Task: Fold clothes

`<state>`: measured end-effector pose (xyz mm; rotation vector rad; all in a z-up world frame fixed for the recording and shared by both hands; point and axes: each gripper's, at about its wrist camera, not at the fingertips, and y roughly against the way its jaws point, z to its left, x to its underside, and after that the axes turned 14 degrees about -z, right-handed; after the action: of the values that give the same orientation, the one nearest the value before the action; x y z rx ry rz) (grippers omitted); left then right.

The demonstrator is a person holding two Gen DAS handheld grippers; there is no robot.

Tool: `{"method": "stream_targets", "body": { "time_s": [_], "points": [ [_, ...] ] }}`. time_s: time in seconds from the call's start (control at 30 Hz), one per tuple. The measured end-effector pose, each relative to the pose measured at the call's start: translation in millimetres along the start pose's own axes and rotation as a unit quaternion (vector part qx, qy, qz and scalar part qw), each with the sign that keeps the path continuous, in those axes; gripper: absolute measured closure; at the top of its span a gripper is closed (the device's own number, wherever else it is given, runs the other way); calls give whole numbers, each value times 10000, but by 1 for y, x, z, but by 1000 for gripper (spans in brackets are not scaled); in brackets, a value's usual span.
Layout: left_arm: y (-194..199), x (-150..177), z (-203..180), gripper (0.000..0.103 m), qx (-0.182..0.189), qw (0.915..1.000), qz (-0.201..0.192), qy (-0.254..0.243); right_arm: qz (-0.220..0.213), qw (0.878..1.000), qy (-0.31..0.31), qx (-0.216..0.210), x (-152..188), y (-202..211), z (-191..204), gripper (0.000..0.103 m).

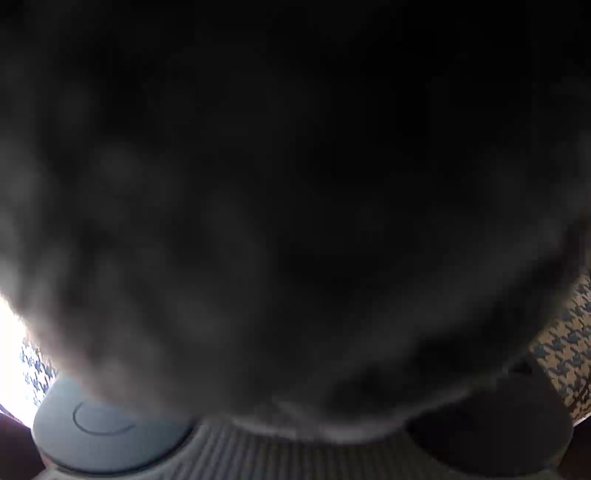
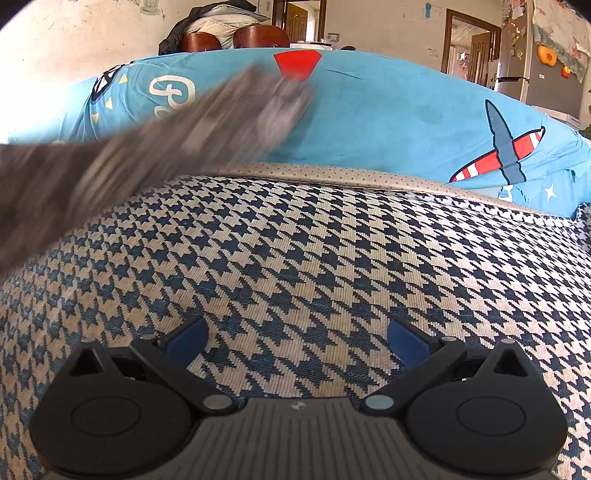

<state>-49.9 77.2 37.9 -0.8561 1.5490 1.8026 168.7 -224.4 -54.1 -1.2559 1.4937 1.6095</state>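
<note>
A dark grey garment [image 1: 295, 184] lies right over the left wrist view and fills almost all of it. It hides the left gripper's fingers; only the gripper's base [image 1: 258, 454] shows at the bottom. In the right wrist view the same grey garment [image 2: 147, 140] is a blurred streak in the air at the upper left. My right gripper [image 2: 297, 338] is open low over the houndstooth cover [image 2: 295, 258], its blue pads [image 2: 188, 338] wide apart with nothing between them.
A blue sheet with a cartoon plane [image 2: 406, 122] lies beyond the houndstooth cover. Behind it stand wooden chairs with piled clothes [image 2: 229, 33], a doorway [image 2: 469, 48] and a fridge [image 2: 524, 66] at the right.
</note>
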Motion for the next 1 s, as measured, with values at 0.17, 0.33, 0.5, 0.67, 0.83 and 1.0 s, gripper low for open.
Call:
{"method": "stream_targets", "body": {
  "time_s": [0.17,0.33,0.5,0.67,0.83,1.0],
  "points": [
    [5,-1,-4,0,19,10000,-19,16,4,10000,-1,-1,0,0,-1,0],
    [8,-4,-10,0,65,10000,-37,23,5,10000,0,-2,-1,-1,-1,0],
    [6,-6,-15,0,44,10000,0,52,4,10000,1,-2,0,0,-2,0],
    [2,-6,-20,0,-25,10000,13,30,4,10000,2,-3,0,-1,-1,0],
    [-6,-15,-27,0,5,10000,73,-37,4,10000,2,-3,1,-3,1,0],
    [-5,-36,-30,0,70,9999,53,-136,4,10000,2,-2,2,-5,2,0]
  ]
}}
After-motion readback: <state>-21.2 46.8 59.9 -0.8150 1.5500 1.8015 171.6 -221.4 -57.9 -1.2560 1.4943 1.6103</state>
